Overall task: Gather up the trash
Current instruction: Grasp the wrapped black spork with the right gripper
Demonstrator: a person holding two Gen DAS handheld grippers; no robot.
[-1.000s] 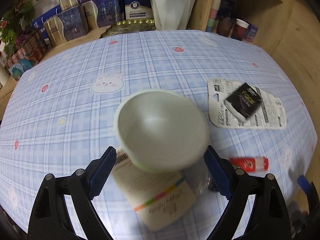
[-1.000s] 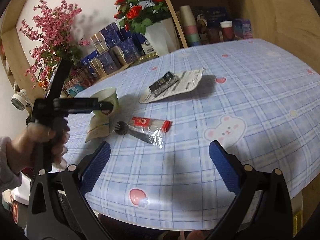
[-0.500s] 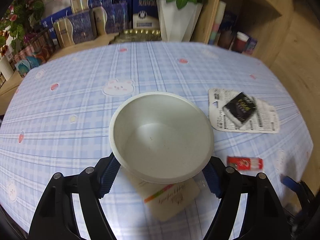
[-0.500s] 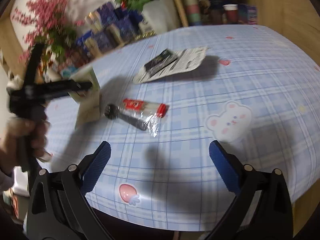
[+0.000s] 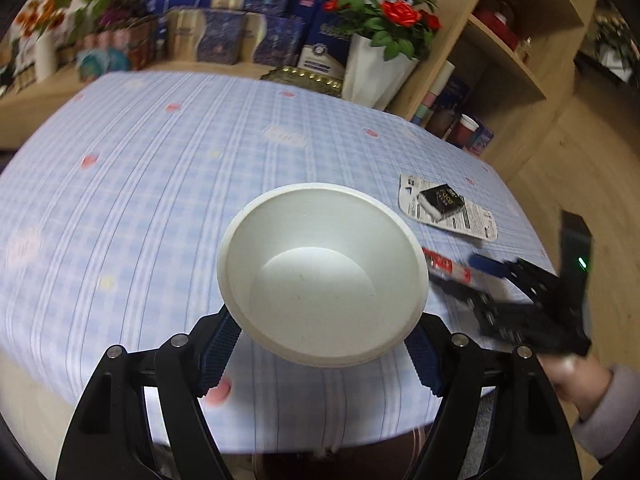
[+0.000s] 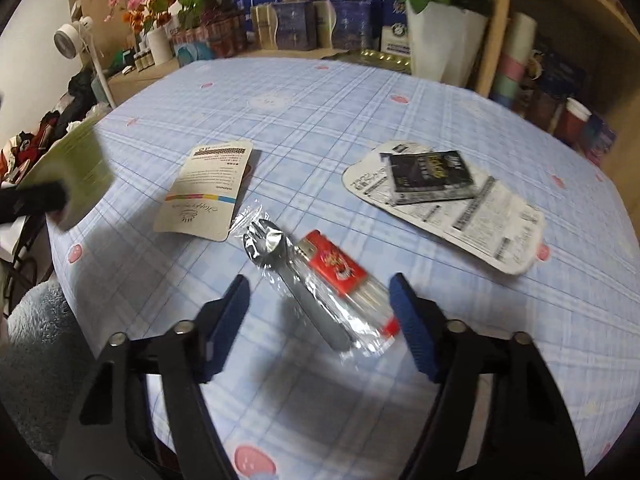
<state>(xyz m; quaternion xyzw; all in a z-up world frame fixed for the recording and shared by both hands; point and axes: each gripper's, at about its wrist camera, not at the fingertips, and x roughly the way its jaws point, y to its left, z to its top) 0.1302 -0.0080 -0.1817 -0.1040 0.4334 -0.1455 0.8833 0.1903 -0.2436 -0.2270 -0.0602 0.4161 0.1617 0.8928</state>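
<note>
My left gripper (image 5: 320, 356) is shut on an empty white paper bowl (image 5: 322, 272) and holds it above the near table edge. The bowl's green side shows at the left of the right wrist view (image 6: 68, 176). My right gripper (image 6: 320, 312) is open, its fingers on either side of a clear plastic packet (image 6: 320, 284) with a spoon and a red wrapper, and hovers just above it. The right gripper also shows in the left wrist view (image 5: 520, 300). A beige paper card (image 6: 206, 190) and a white lid with a black sachet (image 6: 440, 196) lie on the blue checked tablecloth.
A white vase with red roses (image 5: 376, 68), blue and gold boxes (image 5: 240, 36) and a wooden shelf with cups (image 5: 464, 128) stand behind the table. A grey fluffy seat (image 6: 36, 340) is at the table's left side.
My left gripper has lifted the bowl off the card and drawn it back toward the table edge. My right gripper has moved in over the spoon packet.
</note>
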